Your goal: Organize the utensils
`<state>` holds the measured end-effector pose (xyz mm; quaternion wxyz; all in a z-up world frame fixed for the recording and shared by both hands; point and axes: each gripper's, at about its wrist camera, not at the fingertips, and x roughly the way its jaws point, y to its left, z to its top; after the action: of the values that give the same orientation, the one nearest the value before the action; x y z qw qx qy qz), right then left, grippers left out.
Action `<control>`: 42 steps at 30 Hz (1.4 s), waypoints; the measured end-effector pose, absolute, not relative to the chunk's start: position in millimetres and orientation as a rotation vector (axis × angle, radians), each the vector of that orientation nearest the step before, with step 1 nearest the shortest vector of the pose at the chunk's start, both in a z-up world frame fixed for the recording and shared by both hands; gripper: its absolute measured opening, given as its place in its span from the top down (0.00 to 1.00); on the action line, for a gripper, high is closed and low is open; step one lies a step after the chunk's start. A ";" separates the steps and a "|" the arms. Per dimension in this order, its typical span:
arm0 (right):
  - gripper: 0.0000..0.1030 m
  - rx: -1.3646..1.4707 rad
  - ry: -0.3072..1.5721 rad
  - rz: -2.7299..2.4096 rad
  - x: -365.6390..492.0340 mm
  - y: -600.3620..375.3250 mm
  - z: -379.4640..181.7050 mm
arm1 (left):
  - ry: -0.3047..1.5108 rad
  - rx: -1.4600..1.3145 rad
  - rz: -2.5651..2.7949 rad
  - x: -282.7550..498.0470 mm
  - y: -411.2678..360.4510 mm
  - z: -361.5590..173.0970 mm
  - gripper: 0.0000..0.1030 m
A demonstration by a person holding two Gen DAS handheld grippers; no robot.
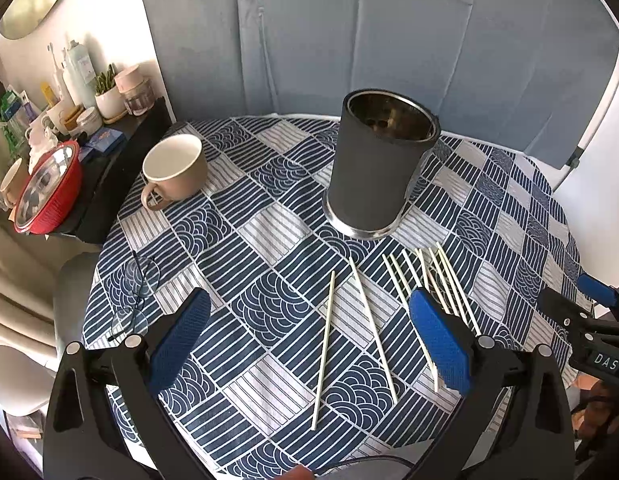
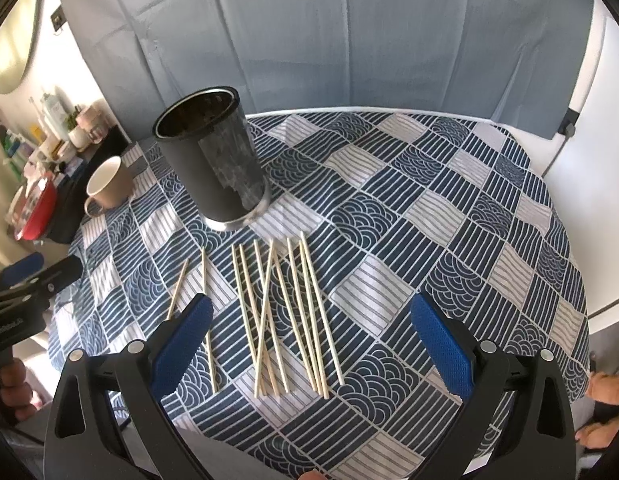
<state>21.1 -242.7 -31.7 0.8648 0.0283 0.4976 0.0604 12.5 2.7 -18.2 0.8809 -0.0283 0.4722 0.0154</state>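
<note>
A dark cylindrical utensil holder (image 1: 379, 168) (image 2: 213, 160) with a steel rim stands upright and looks empty. Several pale chopsticks (image 2: 285, 312) (image 1: 441, 280) lie loosely fanned on the cloth in front of it. Two more chopsticks (image 1: 324, 344) (image 2: 207, 300) lie apart on their left. My left gripper (image 1: 309, 296) hovers open above those two, holding nothing. Over the fanned pile, my right gripper (image 2: 311, 300) is open too, with nothing between its blue pads (image 2: 441, 344). Each gripper shows at the edge of the other's view, the right gripper (image 1: 577, 294) and the left gripper (image 2: 49, 266).
A round table carries a blue-and-white patterned cloth (image 1: 269, 220). A beige mug (image 1: 177, 168) (image 2: 109, 186) sits left of the holder. Eyeglasses (image 1: 137, 292) lie near the left edge. Beyond it, a dark shelf holds a red bowl (image 1: 49, 188) and bottles. A grey backdrop hangs behind.
</note>
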 end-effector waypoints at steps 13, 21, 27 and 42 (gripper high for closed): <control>0.08 0.054 1.148 0.130 39.5 -241.2 -54.1 | 1.119 -0.062 0.040 34.4 4.0 -46.1 0.06; 0.08 0.085 1.254 0.121 57.4 -246.1 -79.9 | 1.236 -0.029 0.050 55.3 0.9 -70.8 0.06; 0.08 0.093 1.318 0.079 72.6 -256.8 -104.5 | 1.352 0.002 0.050 68.8 -0.3 -95.5 0.06; 0.09 -0.053 1.385 0.045 86.6 -267.7 -163.4 | 1.565 -0.019 0.069 79.0 10.2 -146.9 0.06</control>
<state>86.6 -267.7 -163.4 0.7692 -0.0243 0.6381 0.0208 79.0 10.2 -146.9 0.7085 -0.0085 0.7050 0.0309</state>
